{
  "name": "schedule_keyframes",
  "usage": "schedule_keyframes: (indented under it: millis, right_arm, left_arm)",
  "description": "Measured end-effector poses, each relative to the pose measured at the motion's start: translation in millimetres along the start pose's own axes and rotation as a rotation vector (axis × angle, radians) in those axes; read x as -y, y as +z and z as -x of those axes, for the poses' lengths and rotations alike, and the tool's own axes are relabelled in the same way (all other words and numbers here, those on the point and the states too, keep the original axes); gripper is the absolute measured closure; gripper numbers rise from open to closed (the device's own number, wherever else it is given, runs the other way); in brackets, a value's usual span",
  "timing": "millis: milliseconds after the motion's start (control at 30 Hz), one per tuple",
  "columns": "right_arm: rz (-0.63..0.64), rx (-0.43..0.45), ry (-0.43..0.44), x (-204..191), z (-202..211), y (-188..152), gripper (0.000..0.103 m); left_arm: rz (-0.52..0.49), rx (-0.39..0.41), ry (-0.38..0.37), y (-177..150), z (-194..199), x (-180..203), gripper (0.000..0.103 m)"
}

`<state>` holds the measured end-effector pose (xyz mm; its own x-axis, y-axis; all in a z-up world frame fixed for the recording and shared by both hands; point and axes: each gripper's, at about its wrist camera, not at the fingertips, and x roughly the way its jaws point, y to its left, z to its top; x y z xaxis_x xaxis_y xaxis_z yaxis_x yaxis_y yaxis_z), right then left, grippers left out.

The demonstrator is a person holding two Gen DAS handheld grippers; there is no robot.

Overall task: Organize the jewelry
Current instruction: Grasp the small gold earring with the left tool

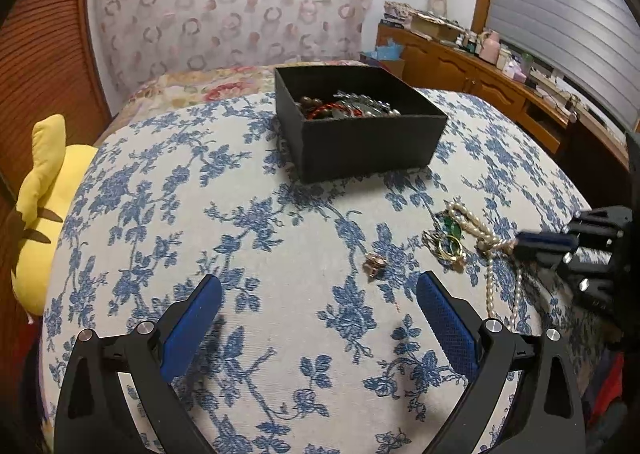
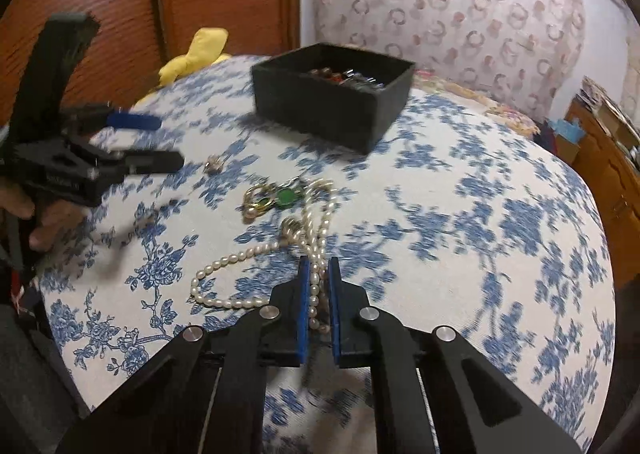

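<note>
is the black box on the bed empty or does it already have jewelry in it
Not empty. The open black box holds a pile of jewelry: brown beads, a red strand and silvery pieces.

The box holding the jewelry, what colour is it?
Black, seen best in the left wrist view.

We find no readable txt, brand, no. or sign here. Only trace: faint pale lettering on the side of the black plastic left gripper (image 2: 170,142) in the right wrist view, too blurred for us to make out.
</note>
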<state>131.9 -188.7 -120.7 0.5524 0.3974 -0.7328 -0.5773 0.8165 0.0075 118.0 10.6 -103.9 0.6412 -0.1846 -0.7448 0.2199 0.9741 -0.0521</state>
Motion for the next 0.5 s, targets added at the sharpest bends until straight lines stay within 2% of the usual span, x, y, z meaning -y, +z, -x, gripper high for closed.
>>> schedule_keyframes:
  millis: [267, 333, 367, 433, 500]
  right_arm:
    - [-0.04, 0.097, -0.045, 15.9, 28.5, 3.9, 0.093]
    - [-0.043, 0.114, -0.054, 19.8, 34.5, 5.9, 0.093]
    - [-0.045, 0.12, -0.057, 21.6, 36.3, 6.8, 0.093]
    - [-0.051, 0.13, -0.057, 24.8, 40.0, 8.2, 0.093]
    - [-0.055, 0.14, -0.054, 26.3, 42.7, 9.9, 0.093]
  left_arm:
    - [-0.055, 0.002, -0.012, 4.6, -3.2, 18.2, 0.009]
    - [-0.069, -0.006, -0.028, 4.4, -5.2, 22.4, 0.023]
    - [-0.074, -0.017, -0.034, 4.7, -7.6, 24.3, 0.027]
    - [-0.081, -0.031, -0.043, 4.8, -11.9, 26.6, 0.043]
    - [-0.082, -0.04, -0.044, 4.9, -14.9, 27.4, 0.053]
